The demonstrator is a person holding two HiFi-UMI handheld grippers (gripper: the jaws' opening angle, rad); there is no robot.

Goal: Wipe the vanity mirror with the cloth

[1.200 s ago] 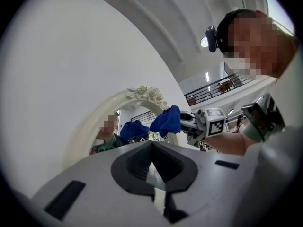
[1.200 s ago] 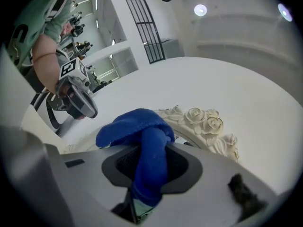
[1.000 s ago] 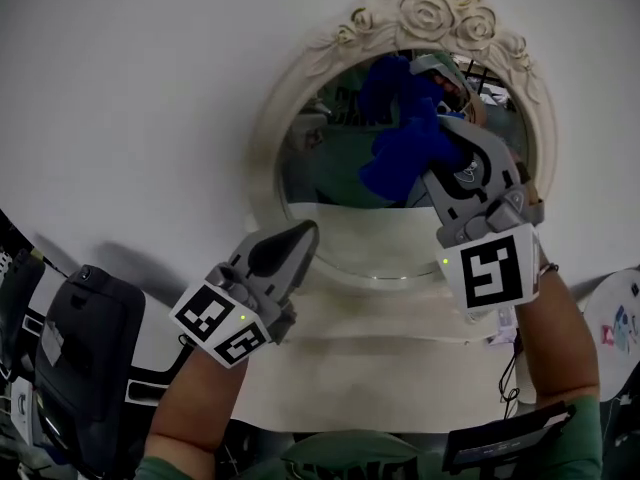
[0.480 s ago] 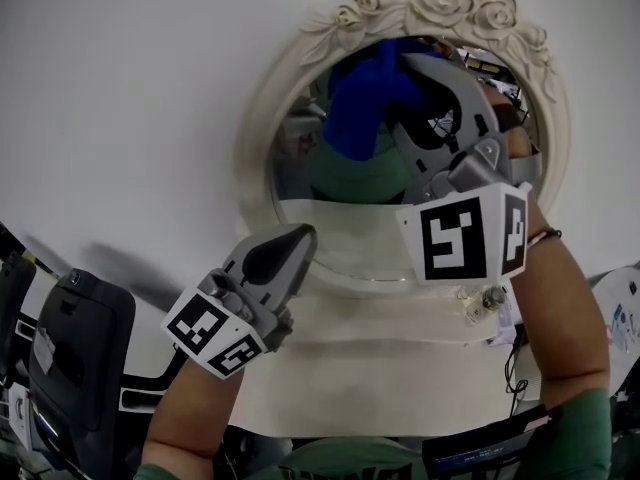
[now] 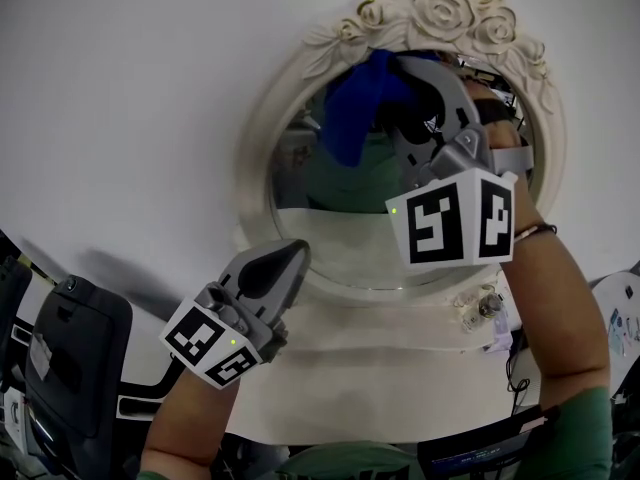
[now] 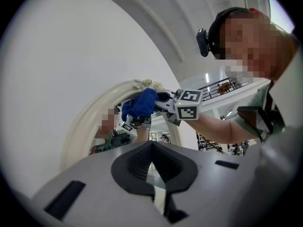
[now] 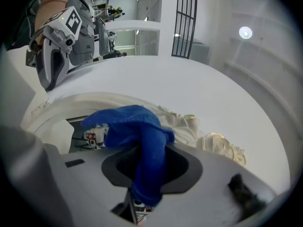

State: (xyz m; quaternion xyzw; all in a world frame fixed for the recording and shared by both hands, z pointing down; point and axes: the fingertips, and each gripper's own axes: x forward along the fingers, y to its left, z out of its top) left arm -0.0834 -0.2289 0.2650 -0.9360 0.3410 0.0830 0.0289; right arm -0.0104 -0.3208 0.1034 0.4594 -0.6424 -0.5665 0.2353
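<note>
Right gripper [image 5: 405, 93] is clamped on the blue cloth [image 5: 352, 108]. Left gripper [image 5: 272, 271] has its jaws together w/ nothing btwn them.

Key relation: the cloth bulges out ahead of the right jaws and to their left, at the top-left of the vanity mirror [image 5: 345, 243], just under the rose crest [image 5: 440, 10] of its white frame [image 5: 258, 163]. The mirror's long axis runs from the person up to that crest, so nearly all the bare mirror lies below the cloth, toward the person. Judgement: the next stroke needs to come down or across the oval, wad leading, w/o snagging the carved inner edge. The right gripper is the one on the job. The left gripper sits at the frame's lower-left rim, well apart from the cloth; touching the rim or just above it, can't tell.

Views: the right gripper view shows the grip itself: a strip of cloth pinched btwn the pads, tail hanging out below, wad ahead beside the roses. The head view hides that behind the gripper body. The left gripper view, from the side, shows the wad meeting the right gripper's reflection, so the cloth is prob. on the mirror. The head view alone doesn't settle contact.
</note>
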